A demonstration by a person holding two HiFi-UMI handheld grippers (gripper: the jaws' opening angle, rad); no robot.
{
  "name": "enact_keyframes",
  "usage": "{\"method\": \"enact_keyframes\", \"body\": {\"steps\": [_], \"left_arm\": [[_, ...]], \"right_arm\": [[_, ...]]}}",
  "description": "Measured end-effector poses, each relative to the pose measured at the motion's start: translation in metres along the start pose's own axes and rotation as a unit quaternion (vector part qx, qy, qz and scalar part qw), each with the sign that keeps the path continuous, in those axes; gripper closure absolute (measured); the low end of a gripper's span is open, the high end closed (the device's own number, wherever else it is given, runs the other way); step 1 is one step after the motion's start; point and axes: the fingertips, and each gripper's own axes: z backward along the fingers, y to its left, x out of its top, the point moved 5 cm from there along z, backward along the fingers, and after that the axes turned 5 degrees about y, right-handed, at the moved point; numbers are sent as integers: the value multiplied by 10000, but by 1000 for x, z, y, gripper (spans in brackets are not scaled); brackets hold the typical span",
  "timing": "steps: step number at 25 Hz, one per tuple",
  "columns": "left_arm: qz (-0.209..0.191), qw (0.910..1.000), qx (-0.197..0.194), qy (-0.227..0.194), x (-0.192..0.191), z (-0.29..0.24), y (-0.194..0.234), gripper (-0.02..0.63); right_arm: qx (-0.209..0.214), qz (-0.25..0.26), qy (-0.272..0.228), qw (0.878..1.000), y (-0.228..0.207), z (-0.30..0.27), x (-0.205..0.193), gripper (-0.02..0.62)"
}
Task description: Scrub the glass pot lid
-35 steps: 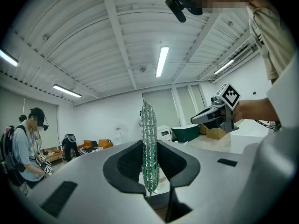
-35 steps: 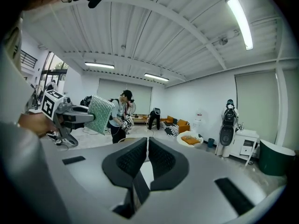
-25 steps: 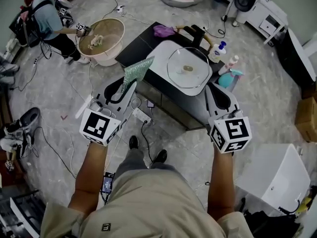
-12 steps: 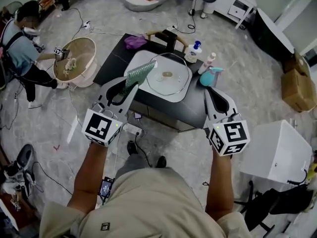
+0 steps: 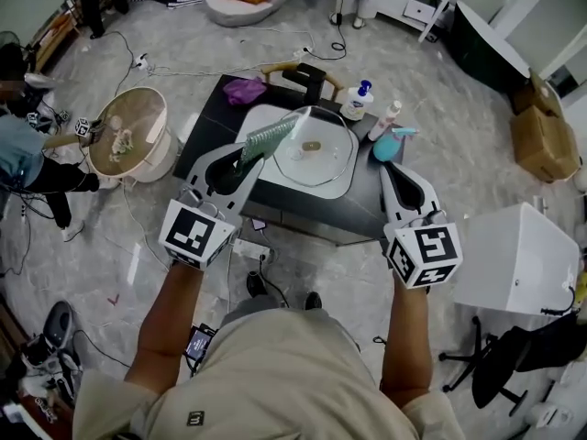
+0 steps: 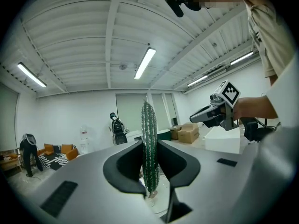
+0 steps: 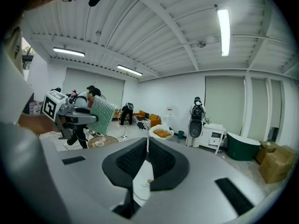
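The glass pot lid [image 5: 318,146] lies knob up on a white board [image 5: 260,120] on the black table [image 5: 206,124]. My left gripper [image 5: 246,165] is shut on a green scouring pad [image 5: 270,137], which stands up between the jaws [image 6: 149,146] and hangs above the lid's left edge. My right gripper [image 5: 397,170] is held off the table's front right corner, its jaws shut together with nothing between them [image 7: 145,154]. Below its jaws the lid's knob [image 7: 148,182] shows on the white board.
A pump soap bottle [image 5: 358,100], a spray bottle [image 5: 388,117] and a teal object [image 5: 389,144] stand at the table's right. A purple cloth [image 5: 244,90] lies at its back. A round wicker table [image 5: 130,136] and a crouching person are at left, a white cabinet [image 5: 514,262] at right.
The view has drawn nearer the table. My left gripper has carried the pad forward to the lid's left edge. The right gripper stays shut and has barely moved.
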Motion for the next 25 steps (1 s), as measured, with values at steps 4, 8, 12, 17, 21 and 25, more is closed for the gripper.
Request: {"method": "enact_keyframes", "body": {"steps": [4, 8, 12, 17, 21, 25], "left_arm": [[29, 9999, -134, -43, -3, -4, 18, 514], [19, 9996, -280, -17, -11, -8, 34, 514], [-49, 9990, -441, -46, -18, -14, 47, 515], [-114, 9984, -546, 15, -27, -28, 59, 515], [-192, 9983, -503, 199, -32, -52, 65, 515], [-209, 9979, -352, 496, -48, -81, 76, 515]], "right_arm": [[-124, -43, 46, 9999, 9, -12, 3, 568], [-260, -55, 73, 9996, 18, -22, 7, 568], [-425, -57, 82, 9990, 25, -28, 12, 568], [-421, -55, 153, 9990, 28, -46, 13, 568], [-276, -69, 193, 9994, 8, -74, 14, 568], [22, -98, 227, 9997, -8, -116, 10, 568]]}}
